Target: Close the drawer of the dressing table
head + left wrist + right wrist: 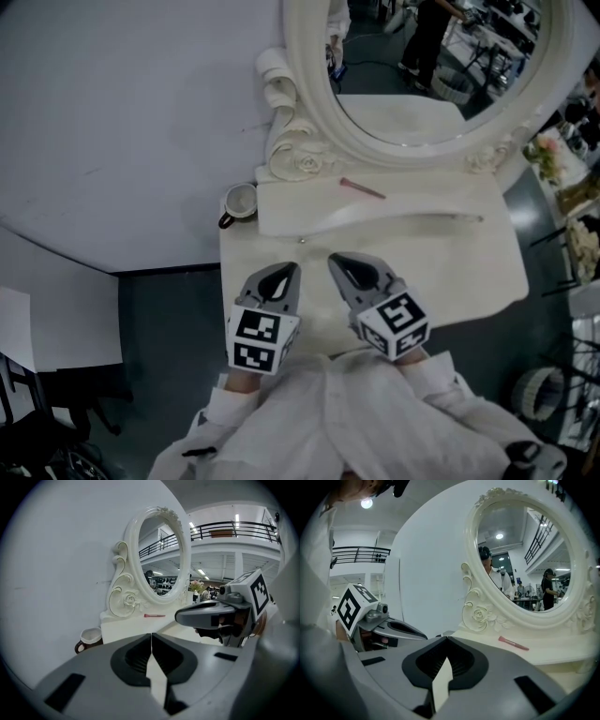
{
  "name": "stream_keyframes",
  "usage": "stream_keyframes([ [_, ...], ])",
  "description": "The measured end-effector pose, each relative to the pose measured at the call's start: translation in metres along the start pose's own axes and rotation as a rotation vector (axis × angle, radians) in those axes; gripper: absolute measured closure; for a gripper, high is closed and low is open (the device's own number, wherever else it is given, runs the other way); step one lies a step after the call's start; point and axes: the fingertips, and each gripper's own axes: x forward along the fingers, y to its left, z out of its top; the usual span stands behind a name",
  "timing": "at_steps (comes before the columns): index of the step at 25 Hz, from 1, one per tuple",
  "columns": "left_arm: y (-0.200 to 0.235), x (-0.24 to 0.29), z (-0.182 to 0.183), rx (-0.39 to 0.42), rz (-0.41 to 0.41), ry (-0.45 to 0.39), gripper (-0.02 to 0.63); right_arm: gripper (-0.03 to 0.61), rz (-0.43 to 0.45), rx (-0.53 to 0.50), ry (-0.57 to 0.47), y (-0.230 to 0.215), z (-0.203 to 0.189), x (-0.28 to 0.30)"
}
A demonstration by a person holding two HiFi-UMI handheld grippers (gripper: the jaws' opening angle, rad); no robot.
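Note:
The white dressing table (469,262) stands against a pale wall, with an oval mirror (422,84) in a carved frame on top. No drawer front shows in any view; it is hidden below the tabletop. My left gripper (284,272) hovers over the front of the tabletop, jaws shut with nothing between them (151,634). Just to its right my right gripper (339,261) is also shut and empty (446,639). The two point toward the mirror, side by side and a little apart.
A white mug (240,202) sits at the table's back left corner. A pink stick (362,188) lies on the raised shelf (281,211) below the mirror. Dark floor surrounds the table, with flowers (548,155) and clutter at the right.

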Motion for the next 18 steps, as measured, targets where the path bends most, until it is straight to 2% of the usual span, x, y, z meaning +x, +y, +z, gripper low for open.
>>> stream_keyframes([
  [10, 0.0, 0.004, -0.005, 0.001, -0.016, 0.02, 0.606, 0.571, 0.04, 0.01, 0.036, 0.012, -0.011, 0.007],
  [18, -0.002, 0.006, -0.011, -0.011, -0.029, 0.031, 0.606, 0.571, 0.043, 0.067, 0.027, 0.008, -0.018, 0.006],
])
